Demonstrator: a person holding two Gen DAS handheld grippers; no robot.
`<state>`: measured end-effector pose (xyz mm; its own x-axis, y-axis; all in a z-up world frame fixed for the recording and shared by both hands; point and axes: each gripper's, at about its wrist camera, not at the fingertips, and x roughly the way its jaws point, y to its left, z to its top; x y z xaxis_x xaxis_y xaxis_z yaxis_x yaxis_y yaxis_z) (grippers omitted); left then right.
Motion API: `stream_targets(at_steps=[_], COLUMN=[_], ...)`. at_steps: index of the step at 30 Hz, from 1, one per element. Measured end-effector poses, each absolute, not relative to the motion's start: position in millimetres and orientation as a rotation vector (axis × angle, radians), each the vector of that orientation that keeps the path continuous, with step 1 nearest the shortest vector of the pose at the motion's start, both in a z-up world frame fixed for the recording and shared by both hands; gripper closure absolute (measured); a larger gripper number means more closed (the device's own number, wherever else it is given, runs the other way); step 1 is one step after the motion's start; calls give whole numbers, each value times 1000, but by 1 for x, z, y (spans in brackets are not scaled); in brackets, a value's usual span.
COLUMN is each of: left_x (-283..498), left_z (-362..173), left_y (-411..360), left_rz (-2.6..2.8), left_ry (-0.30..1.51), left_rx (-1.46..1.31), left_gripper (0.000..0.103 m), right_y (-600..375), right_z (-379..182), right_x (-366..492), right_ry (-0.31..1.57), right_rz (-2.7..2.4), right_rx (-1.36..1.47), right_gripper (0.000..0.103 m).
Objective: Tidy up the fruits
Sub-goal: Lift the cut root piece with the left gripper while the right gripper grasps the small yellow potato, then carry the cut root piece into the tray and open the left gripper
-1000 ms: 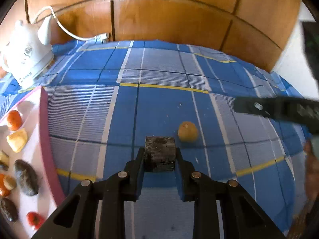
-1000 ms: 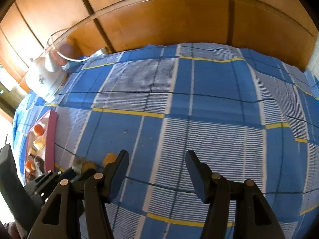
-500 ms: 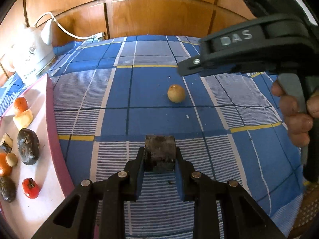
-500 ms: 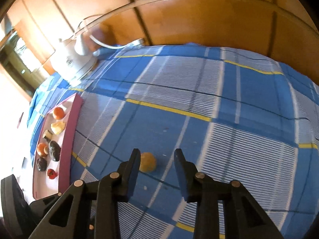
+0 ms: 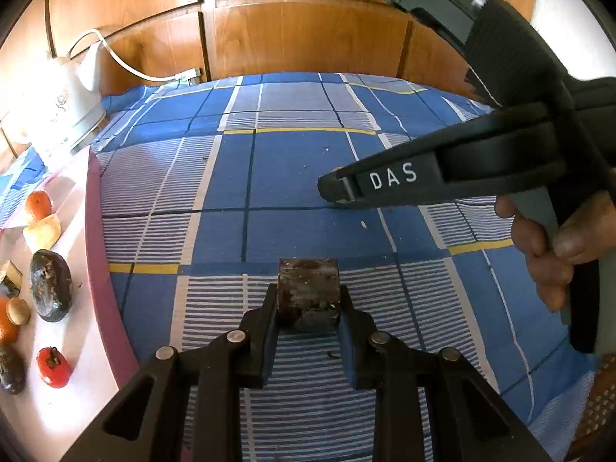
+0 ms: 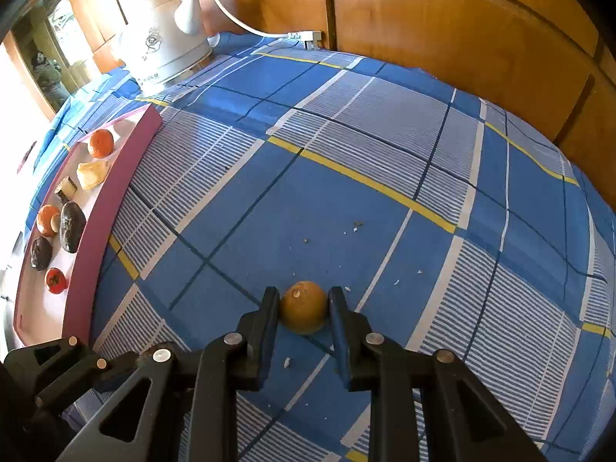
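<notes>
My left gripper (image 5: 308,300) is shut on a dark brown fruit chunk (image 5: 308,288) and holds it above the blue checked cloth. My right gripper (image 6: 304,306) has its fingers around a round yellow-brown fruit (image 6: 303,311) lying on the cloth, both fingers touching its sides. The right gripper also shows in the left wrist view (image 5: 338,190), where it hides the yellow fruit. A pink-rimmed white tray (image 5: 101,269) at the left holds several fruits: an orange one (image 5: 37,204), a dark avocado-like one (image 5: 51,285) and a small red one (image 5: 54,362).
A white electric kettle (image 6: 165,50) with a cord stands at the back left, near the tray's (image 6: 104,208) far end. A wooden wall panel (image 6: 442,30) closes the back. Small crumbs lie on the cloth (image 6: 385,146) near the yellow fruit.
My right gripper has come down to the yellow fruit and narrowed its fingers around it. My left gripper, still holding the dark chunk, has drawn back and toward the tray.
</notes>
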<state>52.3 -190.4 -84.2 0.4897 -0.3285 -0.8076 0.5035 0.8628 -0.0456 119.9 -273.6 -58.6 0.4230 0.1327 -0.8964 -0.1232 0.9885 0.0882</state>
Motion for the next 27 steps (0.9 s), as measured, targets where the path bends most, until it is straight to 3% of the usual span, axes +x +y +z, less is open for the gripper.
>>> stream_targets(at_steps=[27], left_x=[28], left_z=[-71], left_y=[-185], left_rz=[-539], left_ry=[928], left_rx=[242], left_gripper=[76], right_y=[-273], right_z=[-61], right_x=[120], right_ry=[1120], right_rz=[105], right_rx=[-82], right_gripper=[78])
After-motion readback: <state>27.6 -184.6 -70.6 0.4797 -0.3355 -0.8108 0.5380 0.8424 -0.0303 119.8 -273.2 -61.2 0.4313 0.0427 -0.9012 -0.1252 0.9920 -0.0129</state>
